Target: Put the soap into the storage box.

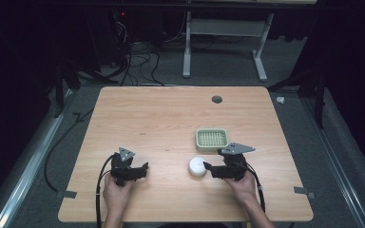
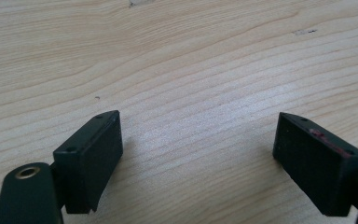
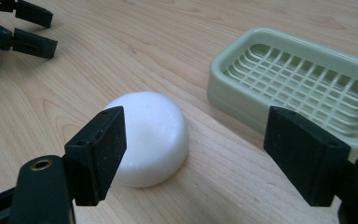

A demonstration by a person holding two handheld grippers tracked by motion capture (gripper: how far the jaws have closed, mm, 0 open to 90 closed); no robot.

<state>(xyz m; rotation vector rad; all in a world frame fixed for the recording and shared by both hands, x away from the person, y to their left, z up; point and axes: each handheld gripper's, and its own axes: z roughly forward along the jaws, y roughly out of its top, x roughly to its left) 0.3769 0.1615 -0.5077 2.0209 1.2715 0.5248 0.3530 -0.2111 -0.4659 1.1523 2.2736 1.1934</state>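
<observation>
A round white soap bar [image 1: 197, 166] [image 3: 151, 137] lies on the wooden table [image 1: 161, 123], just in front of a pale green soap dish [image 1: 211, 139] [image 3: 298, 81] with a grid bottom. My right gripper [image 1: 208, 168] [image 3: 193, 149] is open, its jaws pointing left at the soap; the soap sits partly behind the left jaw, not clamped. My left gripper [image 1: 142, 170] [image 2: 198, 154] is open over bare wood at the front left, nothing between its jaws. It also shows at the top left of the right gripper view, left gripper [image 3: 28, 28].
A dark round grommet hole [image 1: 216, 99] sits near the table's far edge. Tape tabs [image 1: 304, 192] mark the front corners. Beyond the table stand a metal desk frame [image 1: 225, 42] and floor cables [image 1: 138, 61]. Bare wood spans the table's back and left.
</observation>
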